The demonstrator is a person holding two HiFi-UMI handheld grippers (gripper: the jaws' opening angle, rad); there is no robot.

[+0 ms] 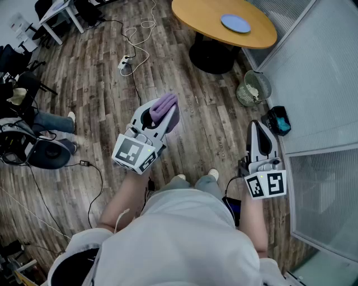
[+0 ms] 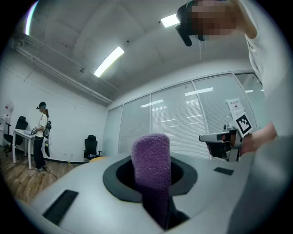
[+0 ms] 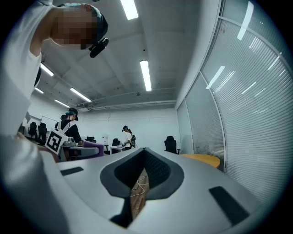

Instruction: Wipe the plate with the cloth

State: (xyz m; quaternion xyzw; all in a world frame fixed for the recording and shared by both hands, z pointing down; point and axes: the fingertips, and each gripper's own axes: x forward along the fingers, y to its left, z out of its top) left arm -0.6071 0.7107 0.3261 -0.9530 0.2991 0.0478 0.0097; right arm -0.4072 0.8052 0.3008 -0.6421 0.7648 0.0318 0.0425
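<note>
Well, my left claw [image 1: 159, 118] is squeezed tight on the fuzzy purple cloth [image 1: 166, 108]. The cloth is folded into a soft, fat roll that sticks up out of the jaws. I think I hold it this way so a thick, fluffy end is ready to rub with. My right claw [image 1: 255, 125] is closed all the way with nothing in it. Only a thin crack shows between its smooth grey jaws, and I can see the floor through it. Both claws point out in front of me, well apart, over the brown wooden plank floor [image 1: 100, 84]. The round, flat, pale blue plate [image 1: 235, 23] is far from me, lying out in the open on the round orange-brown table [image 1: 196, 17] with its smooth top. My guess is the wiping has not begun, since the cloth is nowhere near the plate. The empty claw could hold the plate steady, because a smooth plate on a smooth table may slide.
</note>
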